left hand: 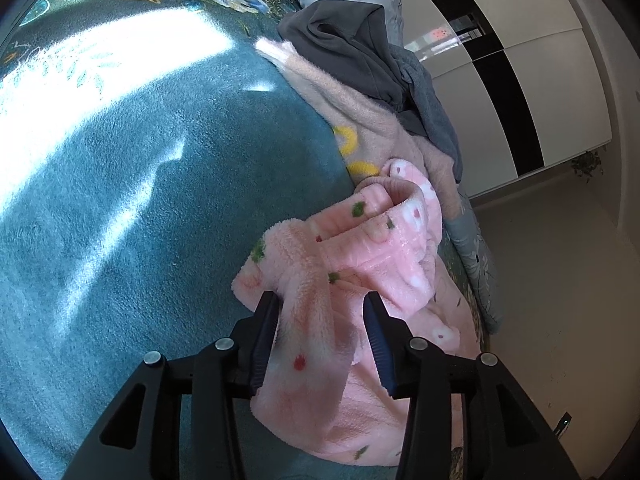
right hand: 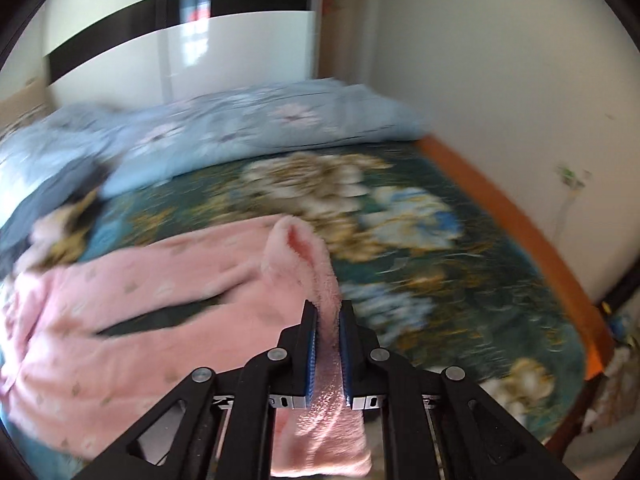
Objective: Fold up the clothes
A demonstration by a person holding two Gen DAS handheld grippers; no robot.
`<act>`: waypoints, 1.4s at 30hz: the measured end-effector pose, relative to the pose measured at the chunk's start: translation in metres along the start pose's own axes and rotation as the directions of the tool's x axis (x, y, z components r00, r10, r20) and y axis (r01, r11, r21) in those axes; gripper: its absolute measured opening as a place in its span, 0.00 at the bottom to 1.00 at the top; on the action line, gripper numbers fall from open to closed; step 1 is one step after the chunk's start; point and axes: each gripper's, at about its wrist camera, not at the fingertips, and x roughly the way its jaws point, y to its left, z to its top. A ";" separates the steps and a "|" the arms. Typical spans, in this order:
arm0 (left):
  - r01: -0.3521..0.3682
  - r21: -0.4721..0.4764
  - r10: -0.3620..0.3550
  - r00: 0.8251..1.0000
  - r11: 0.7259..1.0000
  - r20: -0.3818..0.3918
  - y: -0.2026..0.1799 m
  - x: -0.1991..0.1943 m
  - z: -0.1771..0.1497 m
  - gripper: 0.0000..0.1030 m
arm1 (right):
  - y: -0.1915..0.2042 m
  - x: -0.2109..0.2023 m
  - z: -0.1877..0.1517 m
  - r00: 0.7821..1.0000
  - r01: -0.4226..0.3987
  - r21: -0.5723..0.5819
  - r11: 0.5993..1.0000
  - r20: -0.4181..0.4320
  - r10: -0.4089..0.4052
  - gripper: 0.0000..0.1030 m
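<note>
A pink fleece garment with small red and green dots (left hand: 348, 248) lies bunched at the edge of the bed's teal blanket (left hand: 160, 200). My left gripper (left hand: 320, 299) stands open over it. A thick fold of the fleece runs between its fingers and brushes the left pad, but the pads do not clamp it. In the right wrist view the same pink garment (right hand: 140, 300) lies spread over the flowered teal blanket (right hand: 440, 280). My right gripper (right hand: 327, 305) is shut on a raised edge of it, and the fleece hangs down between the blue pads. This view is blurred.
A pile of other clothes lies past the pink garment: a dark grey piece (left hand: 344, 52) on a pale pink fleece with yellow marks (left hand: 368, 120). A light blue flowered duvet (right hand: 240, 128) lies at the bed's far end. An orange bed rail (right hand: 520, 216), a white wardrobe (left hand: 520, 80) and the floor (left hand: 560, 280) border the bed.
</note>
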 end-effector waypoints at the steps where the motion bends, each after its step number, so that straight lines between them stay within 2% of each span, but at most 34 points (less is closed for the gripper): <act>1: -0.001 -0.003 0.001 1.000 1.000 0.002 0.000 0.000 0.000 0.44 | -0.013 0.011 0.002 1.000 0.015 0.026 1.000 -0.011 -0.014 0.10; 5: -0.008 -0.013 0.008 1.000 1.000 0.011 0.001 0.001 0.002 0.44 | -0.049 0.059 -0.006 0.996 0.064 0.103 0.993 -0.065 -0.057 0.10; 10: -0.024 -0.019 0.024 1.000 1.000 0.017 0.001 0.004 0.004 0.44 | -0.061 0.111 -0.021 0.988 0.097 0.166 0.981 -0.131 -0.076 0.09; 12: -0.028 -0.021 0.029 1.000 0.999 0.013 0.001 0.006 0.004 0.44 | -0.057 0.122 -0.027 0.984 0.111 0.161 0.981 -0.159 -0.086 0.09; 15: -0.032 -0.021 0.032 0.999 0.999 0.010 0.001 0.008 0.004 0.44 | -0.057 0.121 -0.030 0.989 0.080 0.178 0.981 -0.137 -0.056 0.11; 17: -0.030 -0.020 0.031 0.999 0.999 0.010 0.001 0.008 0.004 0.44 | -0.061 0.110 -0.027 0.994 0.055 0.189 0.980 -0.106 -0.035 0.18; 19: -0.027 -0.021 0.027 1.000 0.999 0.009 0.001 0.007 0.003 0.44 | -0.064 0.095 -0.025 0.997 0.053 0.194 0.979 -0.061 -0.042 0.35; 20: -0.025 -0.021 0.025 1.000 0.999 0.008 0.001 0.007 0.003 0.44 | -0.067 0.086 -0.025 0.999 0.042 0.204 0.978 -0.038 -0.035 0.40; 21: -0.022 -0.022 0.022 1.000 1.000 0.006 0.001 0.007 0.003 0.44 | -0.070 0.075 -0.025 1.000 0.019 0.218 0.976 -0.017 -0.016 0.50; 23: -0.017 -0.024 0.017 1.000 1.000 0.003 0.002 0.006 0.003 0.44 | -0.075 0.061 -0.031 0.999 -0.041 0.242 0.969 0.009 0.040 0.51; 25: -0.012 -0.036 0.012 1.000 0.999 -0.001 0.005 0.004 0.002 0.44 | -0.078 0.056 -0.046 0.996 -0.084 0.254 0.963 -0.002 0.087 0.54; 27: -0.006 -0.045 0.006 1.000 0.999 -0.003 0.007 0.002 0.002 0.44 | -0.080 0.063 -0.065 0.994 -0.083 0.267 0.960 -0.052 0.100 0.55; 29: -0.001 -0.050 0.001 1.000 0.999 0.002 0.009 -0.002 0.002 0.44 | -0.087 0.075 -0.087 0.989 -0.046 0.301 0.952 -0.118 0.085 0.55; 32: 0.009 -0.057 -0.008 1.000 0.998 0.019 0.012 -0.009 0.004 0.44 | -0.109 0.087 -0.116 0.984 -0.038 0.444 0.895 -0.140 0.111 0.55; 34: 0.012 -0.061 -0.011 1.000 0.998 0.028 0.015 -0.013 0.005 0.44 | -0.125 0.094 -0.133 0.980 -0.039 0.552 0.833 -0.143 0.141 0.55; 37: 0.009 -0.065 -0.007 1.000 0.998 0.023 0.017 -0.009 0.006 0.46 | -0.139 0.099 -0.145 0.976 -0.078 0.651 0.755 -0.104 0.191 0.56; 42: 0.021 -0.061 -0.021 1.000 0.998 0.006 0.014 0.003 0.005 0.46 | -0.138 0.100 -0.146 0.971 -0.126 0.681 0.721 -0.063 0.229 0.56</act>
